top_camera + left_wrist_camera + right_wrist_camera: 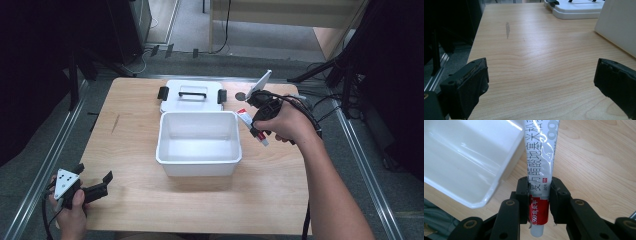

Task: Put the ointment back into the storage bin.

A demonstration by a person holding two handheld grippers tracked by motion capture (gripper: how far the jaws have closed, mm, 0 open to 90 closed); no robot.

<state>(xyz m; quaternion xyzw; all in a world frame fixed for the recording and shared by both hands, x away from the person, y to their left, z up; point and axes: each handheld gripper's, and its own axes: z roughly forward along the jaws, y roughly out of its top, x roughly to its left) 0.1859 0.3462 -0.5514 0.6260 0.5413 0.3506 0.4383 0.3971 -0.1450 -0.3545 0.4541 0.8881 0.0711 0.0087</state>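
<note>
Eyes on the white plastic bin (199,159) at the middle of the wooden table (280,195): its mouth faces up and its inside is bare white walls and floor, nothing lying in it. Just behind it, on the far side, its flat white lid (192,102) lies on the tabletop, black handle up and a black latch at each end, touching or nearly touching the bin's back rim. Now the ointment tube (245,119): it's off the table, up in the air just past the bin's right rim, clamped in the right gripper (256,131), whose jaws press on the red band near the cap. In the right gripper view the tube (541,157) runs straight out along the jaws, white cap back by the gripper body and the silver printed length reaching away, with the bin's corner (486,195) close beside it. From above, its long axis slants, the flat end toward the bin's far right corner. Over at the near left corner of the table, the left gripper (95,186) sits in the hand with jaws spread wide, bare wood between them.
</note>
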